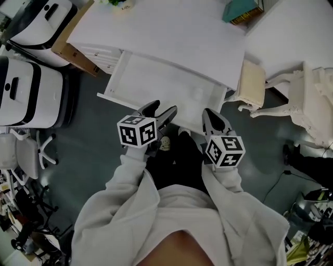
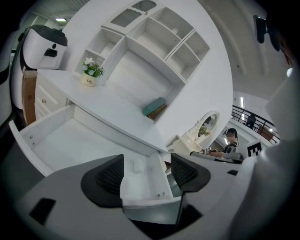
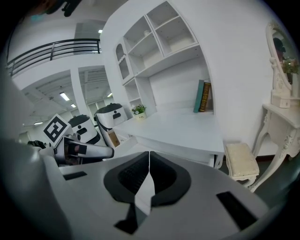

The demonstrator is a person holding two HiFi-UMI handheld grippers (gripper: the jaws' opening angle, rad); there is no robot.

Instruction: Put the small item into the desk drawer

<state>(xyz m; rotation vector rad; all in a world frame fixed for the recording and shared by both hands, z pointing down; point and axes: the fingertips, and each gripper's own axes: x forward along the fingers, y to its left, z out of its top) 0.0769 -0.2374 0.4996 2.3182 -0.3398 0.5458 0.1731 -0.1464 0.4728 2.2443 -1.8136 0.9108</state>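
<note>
The white desk (image 1: 171,31) has its wide drawer (image 1: 156,78) pulled open toward me. A small white item (image 2: 138,165) lies on the drawer floor (image 2: 70,140) near its right end, seen between the left jaws. My left gripper (image 1: 160,111) hovers over the drawer's front edge, open, with nothing between its pads (image 2: 110,177). My right gripper (image 1: 210,116) sits beside it at the drawer's right front corner, shut, its pads (image 3: 133,176) pressed together on nothing. In the right gripper view the left gripper (image 3: 79,149) shows at the left.
A cushioned stool (image 1: 252,83) stands right of the drawer, with a white vanity table (image 1: 312,98) beyond it. A teal book (image 1: 239,10) and a potted plant (image 2: 91,72) rest on the desk. White machines (image 1: 26,88) and a cardboard box (image 1: 73,49) stand at the left.
</note>
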